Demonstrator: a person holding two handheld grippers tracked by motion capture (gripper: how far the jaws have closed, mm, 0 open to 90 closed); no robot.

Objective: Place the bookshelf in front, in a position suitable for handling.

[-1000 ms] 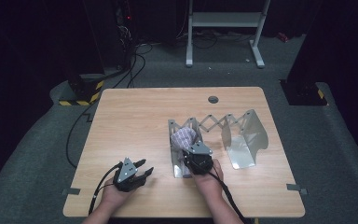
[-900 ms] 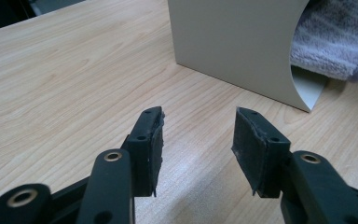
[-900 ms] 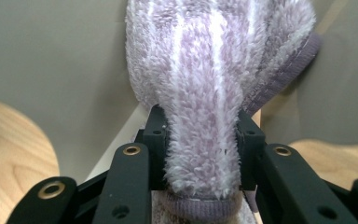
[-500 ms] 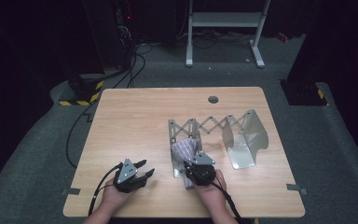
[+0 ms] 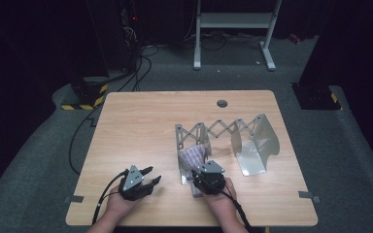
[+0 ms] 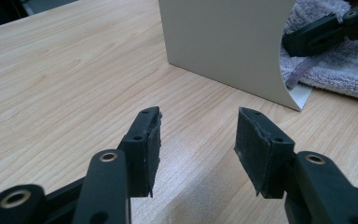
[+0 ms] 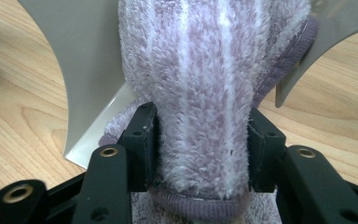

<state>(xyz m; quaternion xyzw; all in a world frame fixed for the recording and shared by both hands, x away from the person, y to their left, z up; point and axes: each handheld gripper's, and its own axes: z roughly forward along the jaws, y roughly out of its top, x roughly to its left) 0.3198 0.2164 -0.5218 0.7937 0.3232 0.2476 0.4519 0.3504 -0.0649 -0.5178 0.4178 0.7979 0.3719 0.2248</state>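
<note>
The right claw [image 7: 200,154] sits at the near end of the metal rack [image 5: 252,145], its two black jaws on either side of a folded lilac towel [image 7: 209,84]. The jaws have just been opening, and the fluffy towel fills the gap between them, brushing both pads; I cannot tell whether they still pinch it. From the high view this claw [image 5: 205,171] is right at the towel [image 5: 194,156], the hand behind it resting low on the surface [image 5: 141,126].

The rack is an expanding holder: bent grey metal plates joined by a scissor lattice along the back. The towel lies in the left-hand compartment, between the two nearest plates, with its striped pile bulging out toward the claw. The wider compartment to the right, bounded by the curved plate at the far right end, has bare metal showing.

The left claw [image 5: 148,177] rests on the surface well to the left of the rack, jaws apart and gripping nothing. In its own view the left claw [image 6: 198,140] has bare wood between the pads, with one grey plate of the rack ahead and the towel [image 6: 335,60] beyond it, where the other claw's jaw reaches in.
</note>
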